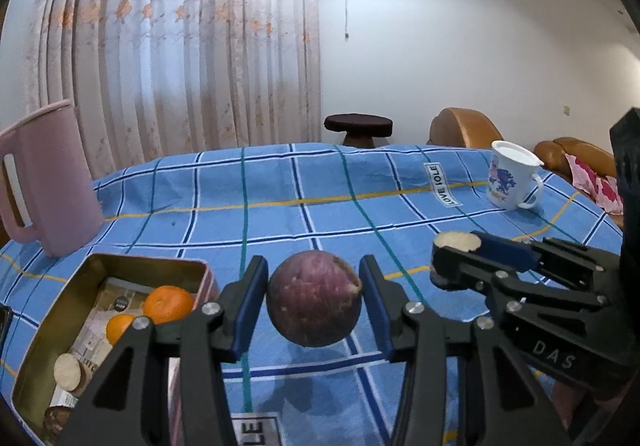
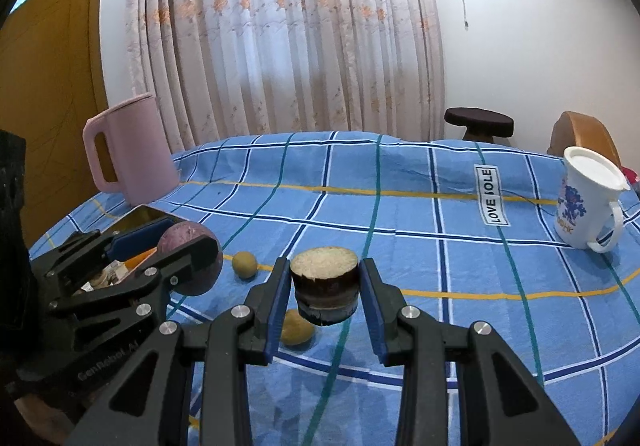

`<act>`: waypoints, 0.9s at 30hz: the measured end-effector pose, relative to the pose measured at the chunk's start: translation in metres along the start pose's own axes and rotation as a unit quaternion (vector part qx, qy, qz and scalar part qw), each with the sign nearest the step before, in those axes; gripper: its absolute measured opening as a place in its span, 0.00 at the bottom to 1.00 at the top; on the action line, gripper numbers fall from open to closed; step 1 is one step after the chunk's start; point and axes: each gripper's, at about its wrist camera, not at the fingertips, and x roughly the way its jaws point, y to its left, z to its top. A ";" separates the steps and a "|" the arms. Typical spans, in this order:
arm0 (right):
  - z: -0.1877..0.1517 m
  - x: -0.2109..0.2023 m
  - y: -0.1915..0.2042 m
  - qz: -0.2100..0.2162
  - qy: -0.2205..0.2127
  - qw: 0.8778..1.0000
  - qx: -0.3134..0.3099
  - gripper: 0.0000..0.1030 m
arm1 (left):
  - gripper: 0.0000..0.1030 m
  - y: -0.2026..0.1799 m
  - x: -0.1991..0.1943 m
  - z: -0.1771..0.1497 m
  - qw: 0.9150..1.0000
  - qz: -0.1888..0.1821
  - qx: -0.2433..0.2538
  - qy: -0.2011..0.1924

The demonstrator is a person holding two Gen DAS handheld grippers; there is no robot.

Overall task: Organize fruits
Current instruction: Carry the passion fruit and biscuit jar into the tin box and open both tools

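Note:
My left gripper point(image 1: 314, 302) is shut on a round purple fruit point(image 1: 314, 298) and holds it above the blue checked tablecloth point(image 1: 280, 185). It also shows in the right wrist view point(image 2: 192, 260). My right gripper point(image 2: 325, 294) is shut on a short brown cut piece with a pale top point(image 2: 324, 286), also lifted; it shows in the left wrist view point(image 1: 456, 246). A gold tin box point(image 1: 56, 326) at lower left holds two oranges point(image 1: 168, 302) and a cut brown piece point(image 1: 68, 366). Two small yellow-brown fruits point(image 2: 245, 264) point(image 2: 296, 332) lie on the cloth.
A pink jug point(image 1: 48, 181) stands at the far left, just behind the tin. A white printed mug point(image 1: 512, 177) stands at the far right. Behind the table are a dark round stool point(image 1: 358, 125), brown chairs point(image 1: 464, 127) and a curtain.

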 end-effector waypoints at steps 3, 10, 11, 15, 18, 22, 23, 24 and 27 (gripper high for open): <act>0.000 0.003 0.008 0.014 0.011 1.000 0.005 0.36 | 0.47 0.009 -0.007 -0.002 1.000 0.003 -0.010 0.007; 0.018 0.013 0.057 0.083 0.019 0.996 -0.020 0.36 | 0.47 0.063 -0.050 0.001 0.998 0.039 -0.039 -0.014; 0.020 0.015 0.066 0.092 0.019 0.995 -0.026 0.36 | 0.47 0.071 -0.053 0.001 0.998 0.047 -0.041 -0.014; 0.026 0.027 0.107 0.137 0.028 0.989 -0.044 0.36 | 0.33 0.113 -0.061 -0.001 0.994 0.091 -0.059 -0.002; 0.023 0.035 0.134 0.158 0.036 0.985 -0.064 0.36 | 0.15 0.135 -0.059 -0.005 0.992 0.093 -0.079 0.011; 0.015 0.045 0.166 0.167 0.052 0.980 -0.091 0.36 | 0.18 0.154 -0.047 -0.018 0.990 0.092 -0.104 0.040; 0.013 0.048 0.170 0.169 0.056 0.979 -0.096 0.36 | 0.18 0.156 -0.047 -0.020 0.990 0.089 -0.105 0.042; 0.011 0.049 0.173 0.172 0.062 0.978 -0.099 0.36 | 0.18 0.156 -0.047 -0.022 0.989 0.089 -0.107 0.043; 0.006 0.056 0.178 0.168 0.080 0.977 -0.109 0.36 | 0.25 0.157 -0.050 -0.021 0.988 0.101 -0.110 0.035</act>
